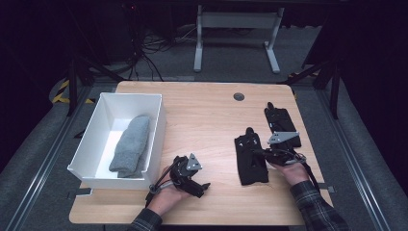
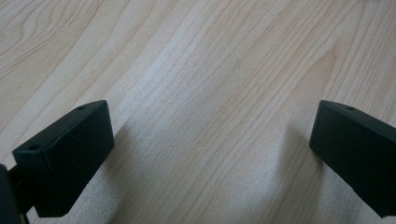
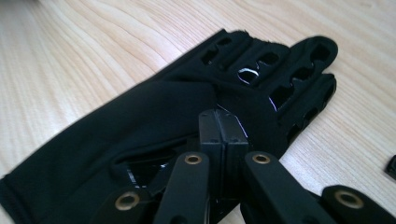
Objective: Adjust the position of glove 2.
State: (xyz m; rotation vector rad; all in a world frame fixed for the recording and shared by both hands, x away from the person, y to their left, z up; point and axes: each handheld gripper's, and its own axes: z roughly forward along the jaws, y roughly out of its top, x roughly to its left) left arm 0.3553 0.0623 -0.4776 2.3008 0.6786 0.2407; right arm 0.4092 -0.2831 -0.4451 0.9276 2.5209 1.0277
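My right gripper [image 3: 223,123] has its jaws pressed together over the black glove [image 3: 154,121]; whether they pinch its cloth I cannot tell. My left gripper [image 2: 210,140] stands wide over bare wood, holding nothing. From above, the glove [image 1: 250,156] lies flat on the table [image 1: 207,115] right of centre, its long axis running away from me, fingers toward the far edge and cuff toward me. A second black glove [image 1: 281,122] lies just beyond to its right, pointing the same way. At the table's left, a white box [image 1: 156,125] holds a grey sock [image 1: 130,144].
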